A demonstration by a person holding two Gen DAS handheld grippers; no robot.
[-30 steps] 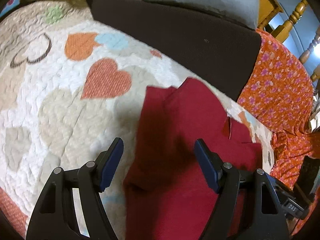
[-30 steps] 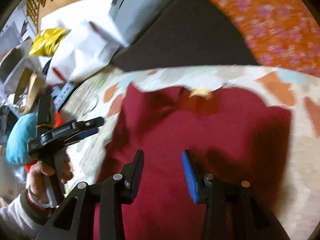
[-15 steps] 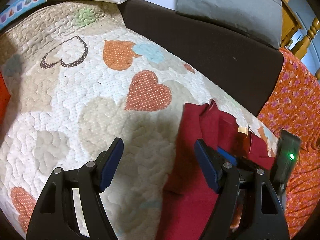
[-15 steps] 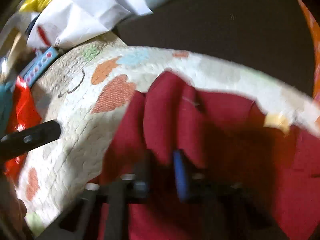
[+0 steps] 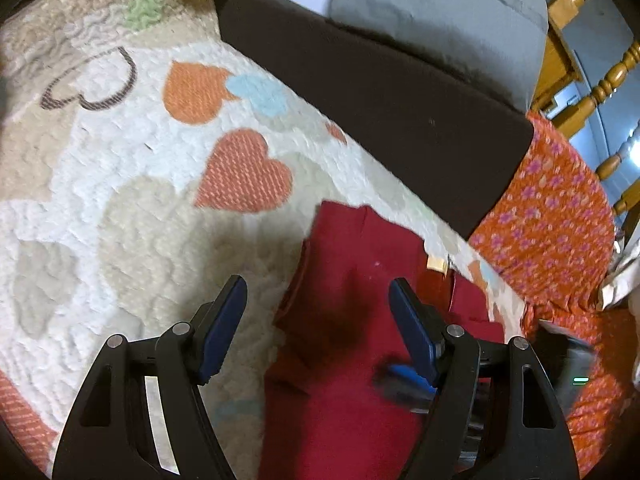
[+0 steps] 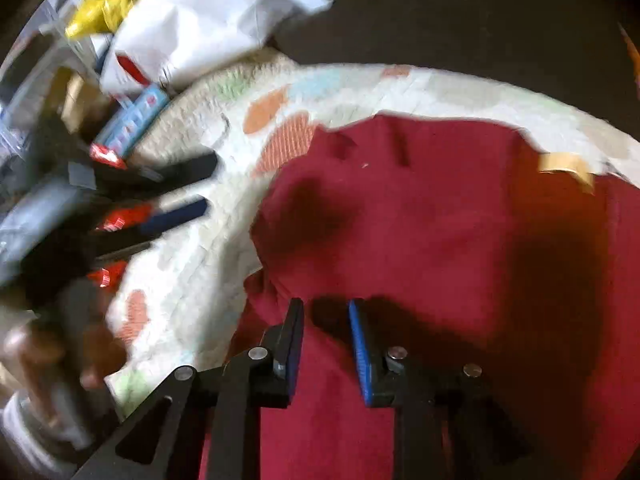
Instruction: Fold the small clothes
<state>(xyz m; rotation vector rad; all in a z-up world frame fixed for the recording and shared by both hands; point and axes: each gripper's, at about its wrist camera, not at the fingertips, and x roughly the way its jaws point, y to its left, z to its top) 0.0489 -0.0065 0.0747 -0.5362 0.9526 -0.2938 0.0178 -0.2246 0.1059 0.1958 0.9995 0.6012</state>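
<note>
Quilted hearts in orange, beige and pale blue cover the bedspread (image 5: 120, 184) I am working on, with a dark brown cushion (image 5: 380, 92) along its far edge and an orange flowered cloth (image 5: 560, 216) off to the right. From the left gripper (image 5: 316, 316) outward: its blue-padded fingers are spread wide and hold nothing, one pad over bare quilt and the other over the dark red garment (image 5: 348, 360), which lies flat on the bedspread with its left side doubled over into a thick ridge. The right gripper (image 6: 326, 344) hangs low over the same garment (image 6: 420, 240); its jaws stand a little apart with a clear gap between them and no cloth caught there. A tan neck label (image 6: 568, 166) shows at the far edge of the red fabric, so I judge this is a small top lying neckline away from me. Blur hides the fine creases. To my eye one side fold is laid and both tools are free, so the step in hand is the pause between folds. Next I would need to take hold of an unfolded edge, probably the right side or the near hem, pinching only the layers I mean to carry, and bring it over without dragging the ridge already laid.
</note>
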